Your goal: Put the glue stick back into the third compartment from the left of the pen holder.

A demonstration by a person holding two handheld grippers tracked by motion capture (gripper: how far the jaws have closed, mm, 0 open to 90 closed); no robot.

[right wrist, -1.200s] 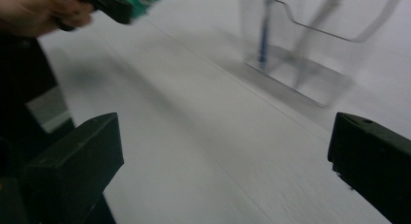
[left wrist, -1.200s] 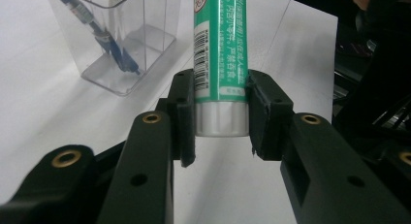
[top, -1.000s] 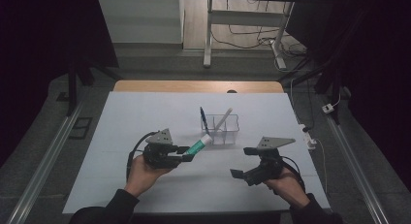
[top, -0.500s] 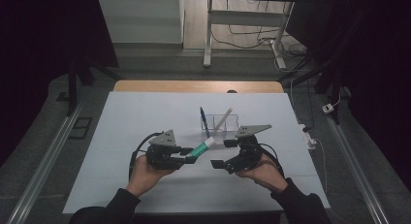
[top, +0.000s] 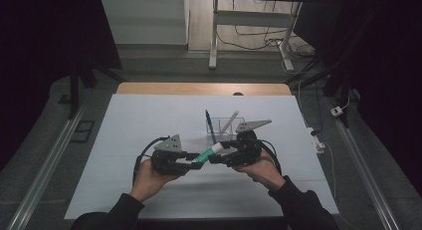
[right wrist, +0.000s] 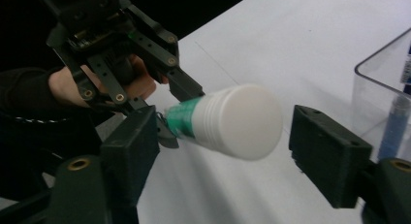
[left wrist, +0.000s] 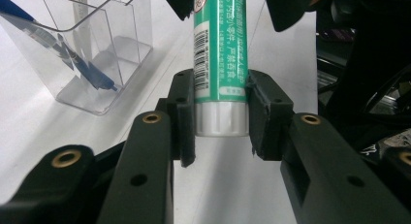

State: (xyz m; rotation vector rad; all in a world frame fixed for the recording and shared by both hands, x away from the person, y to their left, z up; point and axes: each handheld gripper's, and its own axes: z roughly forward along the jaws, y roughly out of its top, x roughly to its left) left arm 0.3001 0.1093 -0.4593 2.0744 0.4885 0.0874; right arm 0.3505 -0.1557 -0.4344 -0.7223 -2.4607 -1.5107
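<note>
I have the left gripper [top: 191, 163] clamped on the tail end of a green tube [top: 210, 152], and in the left gripper view its two pads press the tube [left wrist: 220, 59] from both sides just above the crimped silver end. The tube runs level above the white bench [top: 149, 120], pointing from my left gripper toward the right and slightly far, its white cap [top: 218, 148] at the far-right end.

My right gripper [top: 215, 158] has come in from the right and sits around that cap. Its jaws have just been closing, and the cap is between them. In the right gripper view the white cap [right wrist: 245, 120] faces the camera. The left pad [right wrist: 133, 151] looks to be right at the cap's side, though I cannot tell if it touches; the right pad [right wrist: 329, 153] stands clear of the cap with a gap of bench showing between. So the right gripper is apart, not gripping yet. The same view shows the left gripper [right wrist: 167, 110] farther off, holding the green body of the tube [right wrist: 186, 120].

Just beyond the two grippers, toward the far side of the bench, stands a clear plastic holder [top: 221, 128] with a blue pen [top: 210, 125] and a white stick [top: 229, 121] leaning in it. In the left gripper view the holder [left wrist: 104, 49] sits to the left of the tube, apart from it, with the pen [left wrist: 72, 56] slanting inside.
</note>
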